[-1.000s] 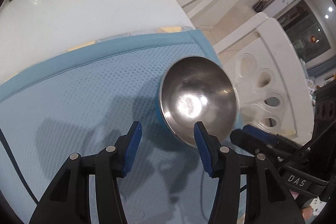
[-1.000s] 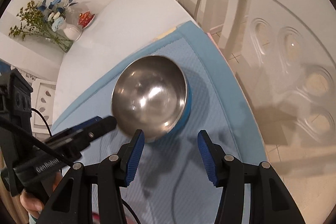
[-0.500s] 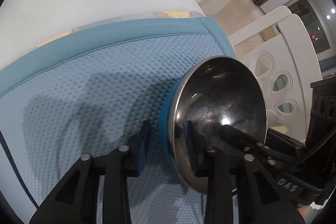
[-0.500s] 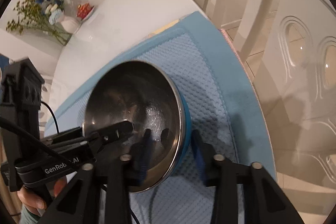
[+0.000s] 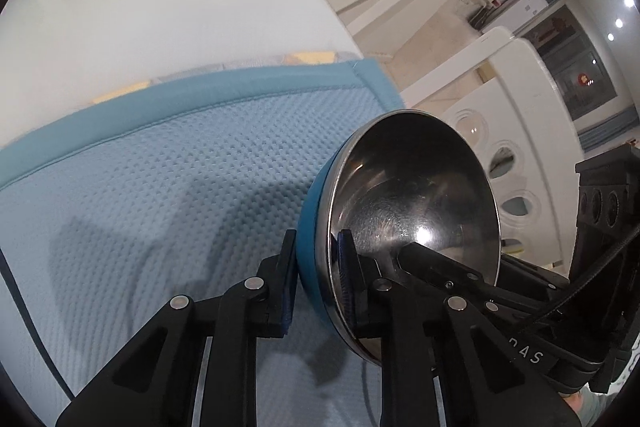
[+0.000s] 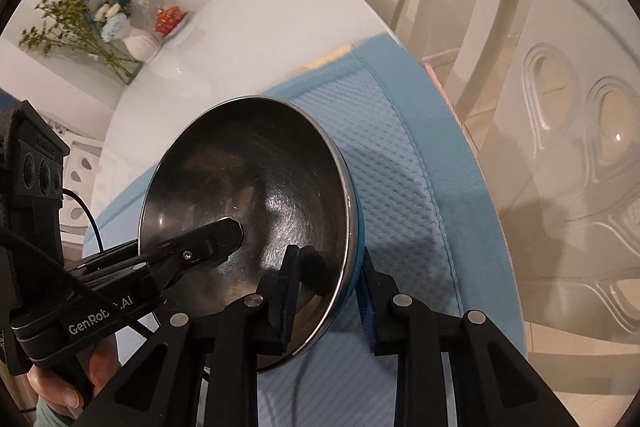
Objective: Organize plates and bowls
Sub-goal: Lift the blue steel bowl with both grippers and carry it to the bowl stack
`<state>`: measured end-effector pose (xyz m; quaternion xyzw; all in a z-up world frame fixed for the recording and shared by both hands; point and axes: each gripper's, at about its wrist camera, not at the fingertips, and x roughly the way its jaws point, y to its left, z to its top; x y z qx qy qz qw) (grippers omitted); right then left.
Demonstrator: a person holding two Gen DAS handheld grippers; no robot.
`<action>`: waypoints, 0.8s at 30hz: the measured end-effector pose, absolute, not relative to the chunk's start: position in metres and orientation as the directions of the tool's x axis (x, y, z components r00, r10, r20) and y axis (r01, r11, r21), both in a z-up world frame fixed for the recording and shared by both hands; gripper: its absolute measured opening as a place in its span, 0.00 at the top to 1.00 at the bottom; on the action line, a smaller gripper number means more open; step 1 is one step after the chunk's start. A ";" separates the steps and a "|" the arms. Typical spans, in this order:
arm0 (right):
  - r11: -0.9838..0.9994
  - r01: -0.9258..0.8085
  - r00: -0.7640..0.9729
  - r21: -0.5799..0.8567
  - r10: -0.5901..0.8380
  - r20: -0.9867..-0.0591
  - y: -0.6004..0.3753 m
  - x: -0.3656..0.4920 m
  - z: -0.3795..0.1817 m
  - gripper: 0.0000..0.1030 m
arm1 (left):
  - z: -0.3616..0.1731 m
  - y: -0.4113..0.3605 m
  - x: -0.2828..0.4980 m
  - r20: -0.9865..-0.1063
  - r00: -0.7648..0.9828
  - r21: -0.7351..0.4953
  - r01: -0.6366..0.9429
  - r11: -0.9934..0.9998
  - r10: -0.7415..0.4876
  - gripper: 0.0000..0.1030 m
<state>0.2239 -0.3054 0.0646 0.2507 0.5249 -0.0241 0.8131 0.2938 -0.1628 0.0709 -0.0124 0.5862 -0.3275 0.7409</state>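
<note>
Blue mat (image 6: 404, 187): left tool (image 6: 224, 235) marked "GenRob..AI", clamps bowl (image 6: 256, 179).

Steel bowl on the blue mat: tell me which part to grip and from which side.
Grip the thin rim wall of the steel bowl, one finger inside, one on the blue outer shell, coming down from above at opposite edges. The open, smooth bowl offers no handle, so the rim is the only pinchable part. The left gripper and right gripper already clamp it so, on the blue mat.
</note>
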 end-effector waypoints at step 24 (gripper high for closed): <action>0.885 0.211 0.535 0.416 0.251 -0.806 -0.219 0.112 0.172 0.75 | 0.189 -0.060 0.165 -0.801 0.318 -0.346 0.446 0.826 -0.508 0.85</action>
